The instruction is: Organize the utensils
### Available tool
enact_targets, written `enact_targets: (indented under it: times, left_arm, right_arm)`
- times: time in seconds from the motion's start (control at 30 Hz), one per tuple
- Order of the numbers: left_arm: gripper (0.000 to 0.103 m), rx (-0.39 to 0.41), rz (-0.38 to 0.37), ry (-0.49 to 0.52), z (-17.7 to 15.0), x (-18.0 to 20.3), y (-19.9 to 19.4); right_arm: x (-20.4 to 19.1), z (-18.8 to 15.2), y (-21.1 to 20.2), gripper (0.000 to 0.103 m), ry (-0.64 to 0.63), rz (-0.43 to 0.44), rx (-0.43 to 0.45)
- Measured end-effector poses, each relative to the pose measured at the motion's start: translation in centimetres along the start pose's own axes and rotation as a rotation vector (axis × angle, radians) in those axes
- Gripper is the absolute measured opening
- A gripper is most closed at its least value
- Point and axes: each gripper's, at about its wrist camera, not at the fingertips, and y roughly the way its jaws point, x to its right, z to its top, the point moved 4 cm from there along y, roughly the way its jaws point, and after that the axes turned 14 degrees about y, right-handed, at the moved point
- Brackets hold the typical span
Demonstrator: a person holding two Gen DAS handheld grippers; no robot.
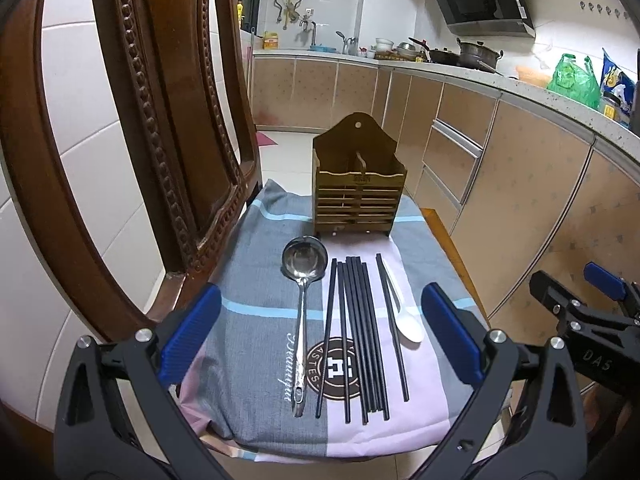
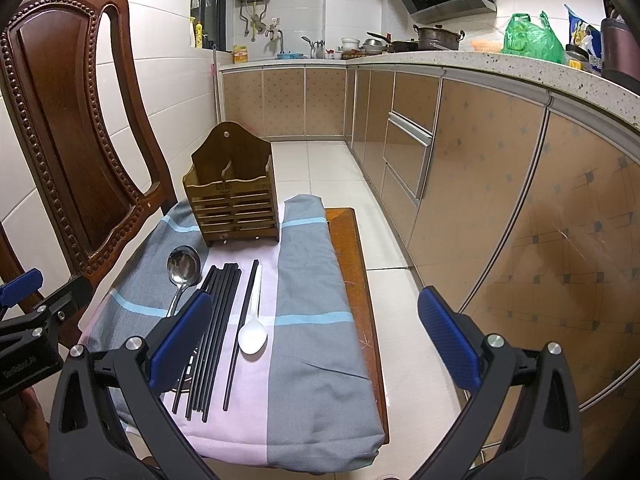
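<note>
Kitchen cabinets run along the right under a speckled counter crowded with pots and a green bag, and white floor tiles stretch back toward the sink. Close by stands a small wooden worktop draped in a grey, pink and blue cloth, with a carved wooden chair just beside it on the left.

At the far end of the cloth sits a slatted wooden utensil holder, upright, with a divider inside – both compartments look empty from here. In front of it the utensils lie in a row, handles pointing toward the cameras. Furthest left is a steel ladle, bowl toward the holder. Next to it lies a bundle of black chopsticks, roughly parallel and touching one another. Just right of those, one more black chopstick lies slightly apart, and a white plastic spoon rests against it, bowl at the near end.

The left tool hovers above the near edge of the cloth, its blue-padded fingers spread wide apart and holding nothing. The right tool hangs over the right side of the worktop – its fingers are likewise wide apart and empty. Neither touches any utensil.
</note>
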Motion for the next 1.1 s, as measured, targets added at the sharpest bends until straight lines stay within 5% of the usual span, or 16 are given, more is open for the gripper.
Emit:
enact_targets:
  times: [0.93, 1.1]
  left_arm:
    - [0.099, -0.019, 0.069, 0.039, -0.07, 0.31, 0.03]
    - [0.099, -0.056, 0.126, 0.043, 0.39, -0.39, 0.26]
  right_arm:
    - [-0.07, -0.33, 0.23, 0.1, 0.006, 0.03, -0.001]
    - [-0.04, -0.38, 0.21, 0.1, 0.014, 0.032, 0.017]
